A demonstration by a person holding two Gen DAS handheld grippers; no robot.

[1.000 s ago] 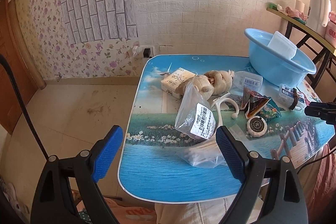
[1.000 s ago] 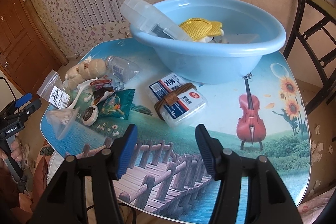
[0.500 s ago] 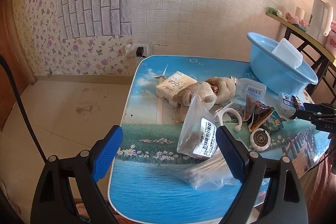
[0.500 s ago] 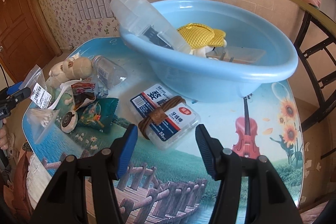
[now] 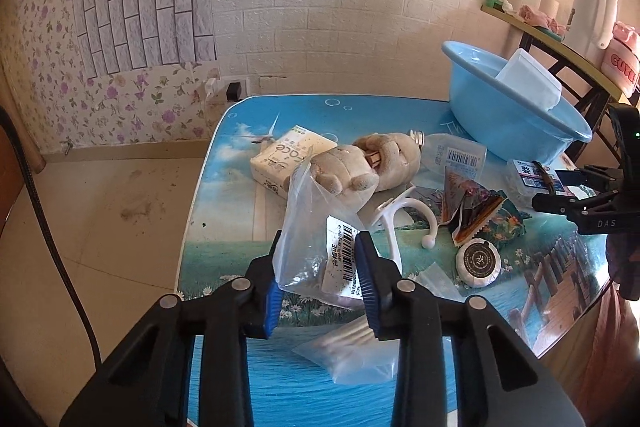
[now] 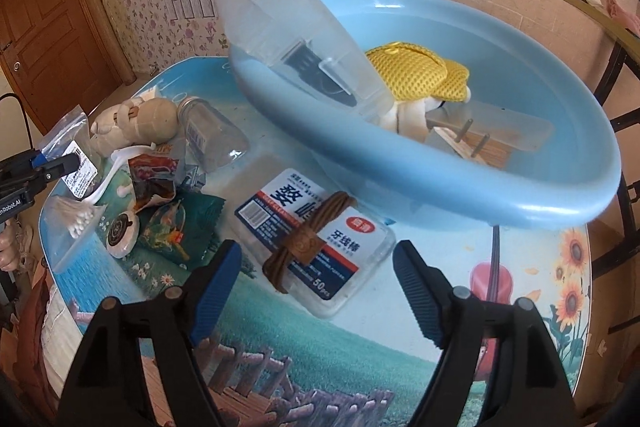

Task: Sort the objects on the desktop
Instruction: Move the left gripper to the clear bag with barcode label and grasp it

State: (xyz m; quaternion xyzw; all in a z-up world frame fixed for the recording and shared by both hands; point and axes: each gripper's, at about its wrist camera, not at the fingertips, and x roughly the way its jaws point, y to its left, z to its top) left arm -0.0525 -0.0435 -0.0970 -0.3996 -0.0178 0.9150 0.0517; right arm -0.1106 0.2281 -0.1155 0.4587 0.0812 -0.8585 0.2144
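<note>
A clear plastic bag [image 5: 308, 227] with a barcode label stands upright at the near left of the table. My left gripper [image 5: 320, 263] is closing on it, and both blue pads touch its sides. In the right wrist view the same gripper [image 6: 52, 163] shows at the far left. My right gripper [image 6: 316, 267] is opening just above a clear floss-pick box [image 6: 296, 211] wrapped in a brown hair tie [image 6: 308, 239]. The box's near corner lies between the fingers, untouched. Behind it sits the blue basin [image 6: 480, 203], holding a clear case, a yellow mesh item and other pieces.
A beige plush toy [image 5: 360, 163], a tissue pack [image 5: 288, 155], a white hook [image 5: 400, 215], snack packets [image 5: 480, 211], a round soap [image 5: 478, 263], a clear bottle [image 5: 452, 155] and a cotton-swab bag [image 5: 352, 351] crowd the table. A shelf with a kettle [image 5: 592, 15] stands at the right.
My left jaws went from wide apart to narrow around the plastic bag. My right jaws spread wider and came closer to the floss-pick box.
</note>
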